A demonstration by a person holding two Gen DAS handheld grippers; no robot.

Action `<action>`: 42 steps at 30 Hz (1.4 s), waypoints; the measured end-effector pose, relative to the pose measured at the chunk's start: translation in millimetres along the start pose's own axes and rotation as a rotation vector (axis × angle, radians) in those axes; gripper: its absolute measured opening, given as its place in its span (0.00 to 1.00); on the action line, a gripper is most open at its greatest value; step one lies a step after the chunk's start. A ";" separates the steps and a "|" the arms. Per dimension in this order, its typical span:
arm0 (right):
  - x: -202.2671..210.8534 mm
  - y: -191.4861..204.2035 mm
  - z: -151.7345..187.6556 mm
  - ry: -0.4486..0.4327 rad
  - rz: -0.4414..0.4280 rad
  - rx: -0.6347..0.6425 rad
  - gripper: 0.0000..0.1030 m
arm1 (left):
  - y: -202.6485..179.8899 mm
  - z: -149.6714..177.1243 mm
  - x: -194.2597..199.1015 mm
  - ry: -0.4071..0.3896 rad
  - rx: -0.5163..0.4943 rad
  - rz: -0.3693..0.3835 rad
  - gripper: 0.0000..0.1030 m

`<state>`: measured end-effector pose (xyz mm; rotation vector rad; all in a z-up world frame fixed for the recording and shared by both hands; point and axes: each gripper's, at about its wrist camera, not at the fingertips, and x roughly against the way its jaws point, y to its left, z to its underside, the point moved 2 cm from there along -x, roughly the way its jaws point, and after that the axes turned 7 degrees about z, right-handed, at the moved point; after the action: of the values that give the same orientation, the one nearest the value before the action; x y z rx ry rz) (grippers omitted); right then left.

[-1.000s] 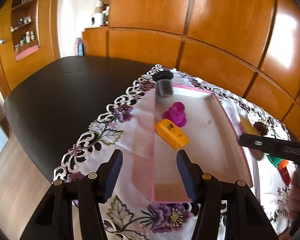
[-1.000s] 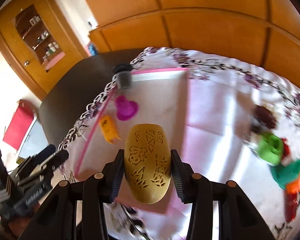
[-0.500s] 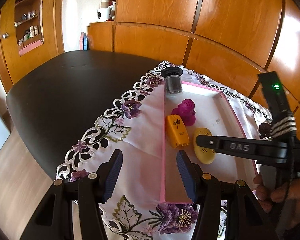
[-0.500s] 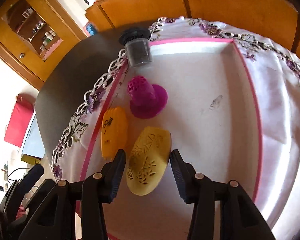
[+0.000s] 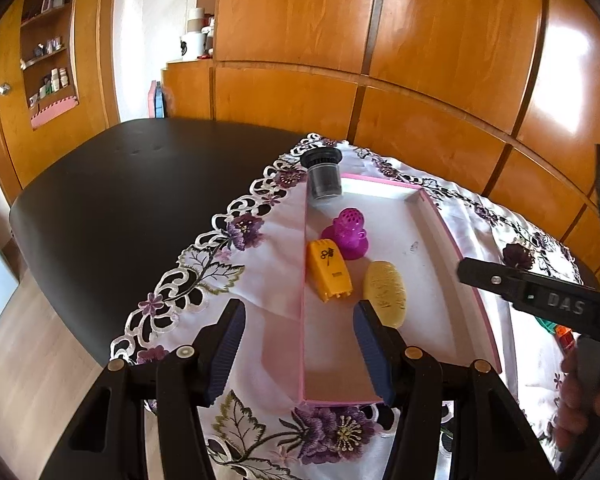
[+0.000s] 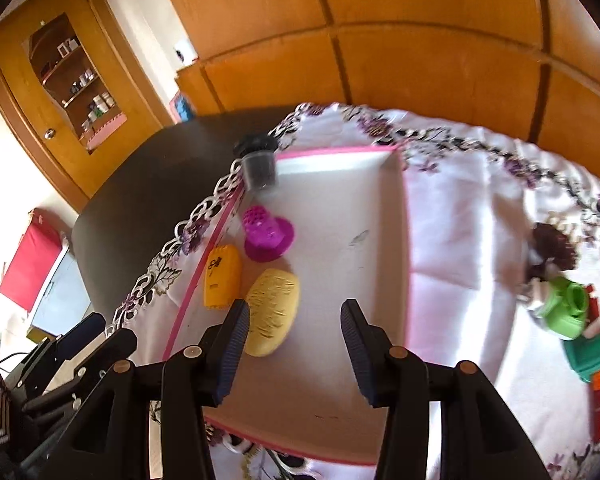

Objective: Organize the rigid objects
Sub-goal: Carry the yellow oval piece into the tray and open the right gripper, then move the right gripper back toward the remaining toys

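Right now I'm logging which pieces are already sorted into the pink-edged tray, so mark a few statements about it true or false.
1. The yellow oval piece lies in the pink-edged tray. True.
2. The right claw grips the oval piece. False: its jaws stand open with nothing between them; the piece lies just beyond its left finger.
3. The magenta perforated piece stands between the dark capped jar and the orange-yellow case. True.
4. The green toy sits in the tray. False: it lies on the tablecloth, outside the tray.
5. The left claw holds the case. False: it is empty.
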<state>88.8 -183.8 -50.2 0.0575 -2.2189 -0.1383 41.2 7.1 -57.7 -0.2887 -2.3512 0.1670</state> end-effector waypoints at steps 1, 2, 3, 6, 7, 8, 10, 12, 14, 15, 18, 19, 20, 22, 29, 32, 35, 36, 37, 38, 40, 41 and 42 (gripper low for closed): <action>5.8 -3.7 2.1 -0.012 0.011 0.002 0.46 | -1.8 0.0 0.9 -0.001 -0.005 0.003 0.55; 11.5 -6.0 2.8 -0.019 0.021 0.006 0.46 | -3.0 0.1 1.3 -0.002 -0.007 0.005 0.55; 16.5 -9.2 4.1 -0.026 0.034 0.011 0.46 | -4.4 0.2 2.0 -0.002 -0.011 0.007 0.55; 29.0 -19.0 8.6 -0.045 0.068 0.026 0.46 | -9.3 1.2 3.1 -0.002 -0.024 0.015 0.56; 34.1 -25.3 10.3 -0.051 0.083 0.030 0.46 | -11.0 1.7 3.2 -0.001 -0.028 0.018 0.56; 37.3 -29.8 11.4 -0.054 0.092 0.031 0.46 | -12.7 2.0 3.4 -0.002 -0.031 0.019 0.56; 44.0 -41.9 14.0 -0.059 0.112 0.031 0.46 | -15.7 2.6 4.2 -0.003 -0.039 0.022 0.57; 50.4 -57.5 17.4 -0.062 0.138 0.023 0.46 | -18.8 3.6 4.8 -0.004 -0.046 0.025 0.58; 57.4 -78.4 20.8 -0.066 0.171 0.003 0.46 | -21.3 4.6 4.8 -0.001 -0.054 0.030 0.58; 60.2 -88.3 22.2 -0.067 0.186 -0.008 0.46 | -23.6 5.2 4.9 0.000 -0.061 0.033 0.58; 71.3 -124.0 24.9 -0.067 0.250 -0.044 0.46 | -29.9 6.3 6.1 0.000 -0.080 0.039 0.58; 75.3 -135.8 25.5 -0.067 0.272 -0.056 0.46 | -32.2 6.6 6.6 -0.001 -0.087 0.041 0.59; 80.4 -149.8 26.3 -0.068 0.297 -0.069 0.46 | -34.1 6.6 7.0 -0.001 -0.093 0.043 0.60; 88.6 -173.7 27.6 -0.074 0.342 -0.092 0.46 | -38.8 6.7 8.1 0.000 -0.107 0.050 0.61; 98.8 -274.7 45.9 -0.103 0.556 -0.266 0.46 | -70.5 1.6 13.3 -0.013 -0.197 0.081 0.61; 91.1 -310.8 65.3 -0.051 0.584 -0.402 0.46 | -88.3 -0.8 13.3 -0.011 -0.239 0.096 0.61; 98.0 -327.4 67.7 -0.091 0.484 -0.521 0.47 | -106.3 -0.5 9.8 0.000 -0.277 0.110 0.61; 98.8 -328.5 68.3 -0.089 0.491 -0.523 0.47 | -111.4 0.1 8.7 0.002 -0.288 0.111 0.61; 98.9 -330.4 69.2 -0.083 0.483 -0.532 0.47 | -116.9 1.0 7.0 0.008 -0.299 0.114 0.61; 98.5 -331.9 69.8 -0.080 0.458 -0.545 0.47 | -121.4 2.3 5.3 0.015 -0.307 0.119 0.61; 97.8 -331.2 69.6 -0.080 0.439 -0.555 0.47 | -131.6 5.1 2.7 0.027 -0.324 0.128 0.61; 99.0 -331.6 69.8 -0.084 0.439 -0.558 0.47 | -136.1 6.5 1.3 0.032 -0.334 0.132 0.61; 100.3 -332.6 70.1 -0.088 0.430 -0.566 0.47 | -142.2 8.6 -0.1 0.038 -0.347 0.137 0.61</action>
<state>-30.4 -517.6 -53.2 -0.7401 -2.1469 -0.5266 12.8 -130.7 -34.8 -0.6157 -2.3154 -0.1830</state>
